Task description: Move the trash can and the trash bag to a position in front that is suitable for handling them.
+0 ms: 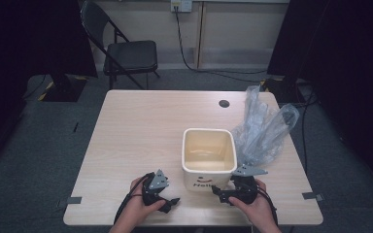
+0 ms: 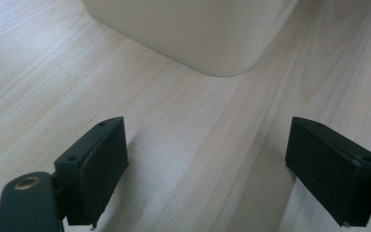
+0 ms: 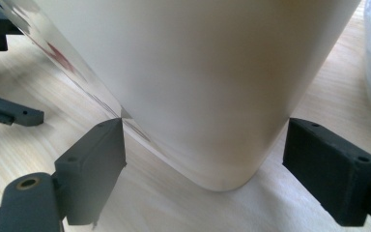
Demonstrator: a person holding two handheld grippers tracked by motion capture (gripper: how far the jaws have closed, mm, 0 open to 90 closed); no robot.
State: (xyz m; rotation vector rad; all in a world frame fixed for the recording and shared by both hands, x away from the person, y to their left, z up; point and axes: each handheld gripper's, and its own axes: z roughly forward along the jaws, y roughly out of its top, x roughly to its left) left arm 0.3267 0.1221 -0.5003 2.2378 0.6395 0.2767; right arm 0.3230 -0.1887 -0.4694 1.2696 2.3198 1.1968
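Bin: cream-coloured, square plastic bin with rounded corners (image 1: 209,153), upright and open-topped on the near right part of the table; dark lettering and a small curved mark on its near face.
Bin to left gripper: lies just right of and slightly beyond the left gripper (image 1: 171,203); in the left gripper view, one rounded bottom corner of the bin (image 2: 222,58) ahead of the jaws, apart from them, bare wood between.
Bin to right gripper: sits just beside the right gripper (image 1: 217,193), at the bin's near right corner; in the right gripper view, the rounded corner of the bin (image 3: 212,121) reaches in between the two jaws, the left jaw's tip at or almost on the wall, contact not certain.
Left gripper state: jaws spread wide, nothing between them but tabletop.
Right gripper state: jaws spread wide around the bin's corner, not pinching it.
Hands: left hand (image 1: 138,206) and right hand (image 1: 257,206) in from the near edge, each around its tool.
Bag: crumpled clear plastic bag (image 1: 264,128) standing tall just right of the bin, seemingly against its right wall.
Surface: light wood-grain table (image 1: 141,126), with a small dark round cap (image 1: 224,103) near the far edge.
Room: grey carpeted floor (image 1: 39,145); black folding chair (image 1: 126,53) beyond the table; black cable (image 1: 189,58) down the pale back wall; dark curtains on both sides.
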